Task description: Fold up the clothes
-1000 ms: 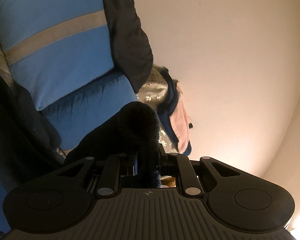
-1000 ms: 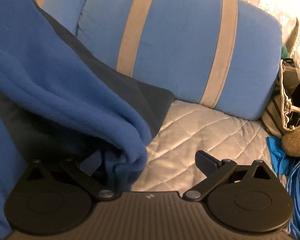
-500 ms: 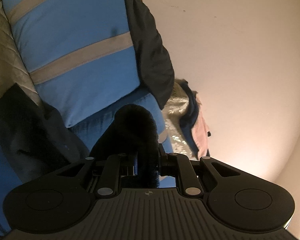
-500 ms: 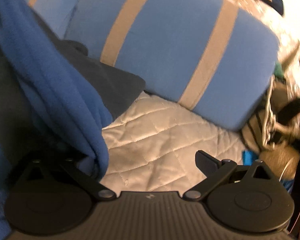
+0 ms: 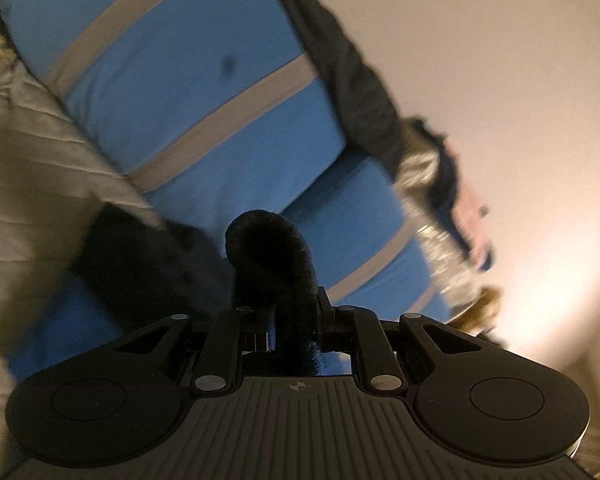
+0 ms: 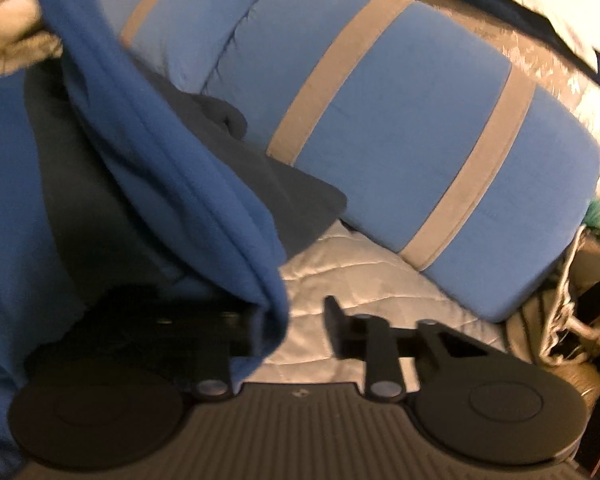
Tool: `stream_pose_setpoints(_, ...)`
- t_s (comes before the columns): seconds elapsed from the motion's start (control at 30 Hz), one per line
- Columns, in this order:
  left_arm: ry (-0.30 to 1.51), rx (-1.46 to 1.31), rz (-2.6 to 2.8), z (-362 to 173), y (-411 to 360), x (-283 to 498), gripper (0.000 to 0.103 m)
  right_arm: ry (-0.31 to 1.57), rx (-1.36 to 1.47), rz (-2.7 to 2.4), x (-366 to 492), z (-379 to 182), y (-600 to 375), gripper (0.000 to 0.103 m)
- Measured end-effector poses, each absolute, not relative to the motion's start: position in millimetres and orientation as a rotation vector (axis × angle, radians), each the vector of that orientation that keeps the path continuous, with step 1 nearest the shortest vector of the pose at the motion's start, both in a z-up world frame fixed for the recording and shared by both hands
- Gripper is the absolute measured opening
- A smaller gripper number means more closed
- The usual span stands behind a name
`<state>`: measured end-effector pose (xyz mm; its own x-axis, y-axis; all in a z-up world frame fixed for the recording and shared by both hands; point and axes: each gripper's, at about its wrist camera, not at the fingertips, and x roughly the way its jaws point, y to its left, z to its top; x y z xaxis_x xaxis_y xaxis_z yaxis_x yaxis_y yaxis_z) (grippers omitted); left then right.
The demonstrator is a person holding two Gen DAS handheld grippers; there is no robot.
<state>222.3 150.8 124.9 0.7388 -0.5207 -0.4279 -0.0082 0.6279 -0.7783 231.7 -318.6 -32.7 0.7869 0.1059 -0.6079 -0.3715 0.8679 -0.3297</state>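
A blue fleece garment [image 6: 172, 168] with a dark grey inner side hangs across the left of the right wrist view. My right gripper [image 6: 296, 320] has its jaws partly closed with a gap left; the fleece edge drapes over the left finger and hides it, and the right finger [image 6: 334, 320] is bare. In the left wrist view my left gripper [image 5: 296, 320] is shut on a dark bunched fold of the fleece garment [image 5: 272, 256], which bulges up between the fingers.
Blue cushions with tan stripes [image 6: 420, 128] [image 5: 188, 92] lie on a quilted cream bedspread [image 6: 364, 280]. A dark jacket [image 5: 352, 88] and pink and navy clothes [image 5: 460, 208] lie behind by the wall. Bags and clutter [image 6: 580, 312] sit at the right.
The right gripper's jaws have closed in from wide open toward the fleece edge. Both views have swung; the left gripper keeps its hold on the dark fold.
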Motion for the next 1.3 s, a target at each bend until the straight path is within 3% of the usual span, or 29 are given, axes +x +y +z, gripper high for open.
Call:
stream_pose_setpoints(0.23,0.842,-0.695,-0.334,71.6,165.2,201.5,0.017,0.676,-0.233,0.254,242.5,-36.0,-340.0,0.037)
stream_pose_setpoints(0.6,0.996,-0.482,-0.335,3.0,163.8,168.9,0.018,0.705,-0.219,0.229,244.8,-47.9,-338.5,0.038)
stream_pose_setpoints(0.77,1.016,-0.422,-0.318,-16.3,161.7,158.3,0.018,0.688,-0.356,0.202,240.2,-51.7,-325.7,0.055)
stream_pose_setpoints(1.03,0.977,-0.397,-0.300,-19.1,157.9,150.5,0.018,0.639,-0.537,0.209,229.4,-46.0,-305.1,0.067)
stream_pose_setpoints(1.17,0.958,-0.394,-0.288,-18.8,156.4,149.8,0.018,0.628,-0.555,0.228,226.8,-45.6,-302.5,0.063)
stream_pose_setpoints(1.23,0.932,-0.353,-0.277,-15.2,152.1,146.9,0.018,0.639,-0.552,0.240,227.3,-47.2,-302.6,0.043)
stream_pose_setpoints(1.3,0.903,-0.294,-0.265,-10.2,146.2,143.5,0.018,0.665,-0.534,0.238,229.9,-50.4,-305.7,0.038)
